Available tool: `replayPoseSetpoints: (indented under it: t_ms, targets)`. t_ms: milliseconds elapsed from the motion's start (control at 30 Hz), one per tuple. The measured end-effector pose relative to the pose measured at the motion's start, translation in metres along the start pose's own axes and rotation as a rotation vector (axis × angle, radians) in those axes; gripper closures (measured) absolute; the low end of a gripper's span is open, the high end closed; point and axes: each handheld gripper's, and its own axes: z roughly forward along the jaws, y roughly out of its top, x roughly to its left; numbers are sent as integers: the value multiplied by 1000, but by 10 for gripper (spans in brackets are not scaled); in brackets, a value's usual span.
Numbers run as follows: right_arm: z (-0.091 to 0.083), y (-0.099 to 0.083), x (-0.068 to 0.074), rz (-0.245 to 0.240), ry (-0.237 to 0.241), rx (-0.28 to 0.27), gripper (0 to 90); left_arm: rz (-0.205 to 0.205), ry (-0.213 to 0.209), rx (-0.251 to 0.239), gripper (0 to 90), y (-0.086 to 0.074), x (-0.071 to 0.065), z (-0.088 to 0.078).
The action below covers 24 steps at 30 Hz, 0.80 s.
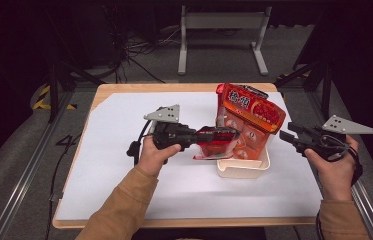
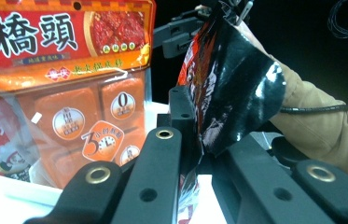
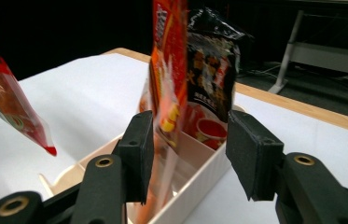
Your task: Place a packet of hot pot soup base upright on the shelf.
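Left gripper (image 1: 213, 136) is clamping shut on a red-and-black snack packet (image 1: 214, 142), holding it by one end just above the near-left corner of the white tray (image 1: 241, 170). In the left gripper view the packet (image 2: 230, 88) is standing pinched between the two jaws, its black foil side bulging out to the right. Right gripper (image 1: 286, 132) is hovering off the tray's right side with jaws parted and nothing between the pads; in the right gripper view the gap frames the tray wall (image 3: 195, 182) and the packs standing inside it.

Big orange pouch (image 1: 249, 120) is already standing upright in the tray, leaning back a bit, and a black pack (image 3: 211, 60) is standing behind it. The tray sits on the white sheet (image 1: 124, 165) covering the table (image 1: 184, 88).

Step in hand, as judged: dropping the held packet into the tray in front of the orange pouch. To do it well, the left hand should be tipping the packet upright so its free lower edge clears the tray rim first, then lowering it into the front slot rather than pushing it sideways against the pouch. Right gripper is well placed to be steadying the tray wall or the pouch top so nothing topples. Release only once the packet's bottom is resting inside; letting go early risks it sliding out over the near rim.
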Motion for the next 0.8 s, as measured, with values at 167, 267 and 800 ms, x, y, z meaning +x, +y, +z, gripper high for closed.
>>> replayPoseSetpoints:
  t_ms: [167,267,800]
  targets:
    - [0,-6,-8,12,-22,12,513,11,-5,10,899,4,4,7]
    - [0,-9,-12,22,-32,19,510,12,-14,7,899,6,5,11]
    - [-2,-14,-21,35,-52,18,503,27,-55,12,899,14,7,40]
